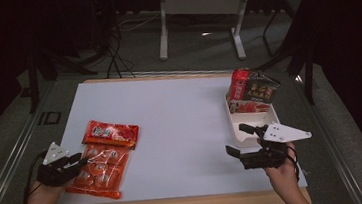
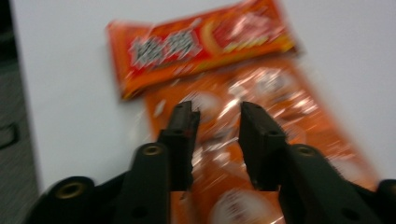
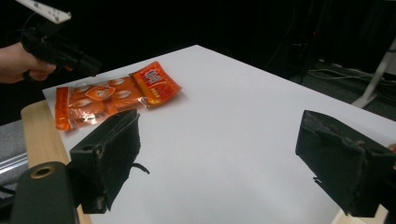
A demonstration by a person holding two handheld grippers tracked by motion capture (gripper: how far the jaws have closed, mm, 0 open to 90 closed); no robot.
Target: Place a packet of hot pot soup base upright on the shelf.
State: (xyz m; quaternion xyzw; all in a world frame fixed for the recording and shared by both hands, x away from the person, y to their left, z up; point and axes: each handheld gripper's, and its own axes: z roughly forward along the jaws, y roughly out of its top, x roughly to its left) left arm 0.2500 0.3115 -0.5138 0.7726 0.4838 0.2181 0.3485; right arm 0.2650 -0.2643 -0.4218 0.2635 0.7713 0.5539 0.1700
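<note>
the left gripper [image 1: 77,163] is sitting at the near edge of the large clear snack bag [image 1: 100,170], jaws narrowed astride the film; whether the pads are pinching it cannot be told through blur. the small red packet [image 1: 110,133] is lying just beyond. the right gripper [image 1: 243,140], jaws wide and empty, is waiting beside the white tray [image 1: 251,123], presumably the drop point.

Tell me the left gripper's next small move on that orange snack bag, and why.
Probably finish closing the left gripper on the large orange snack bag. Its jaws sit partly closed over the bag's near end, with the crinkly film between them but not clearly pinched. The smaller red packet lies across the bag's far end, so lift slowly. The right gripper waits open by the white tray.
</note>
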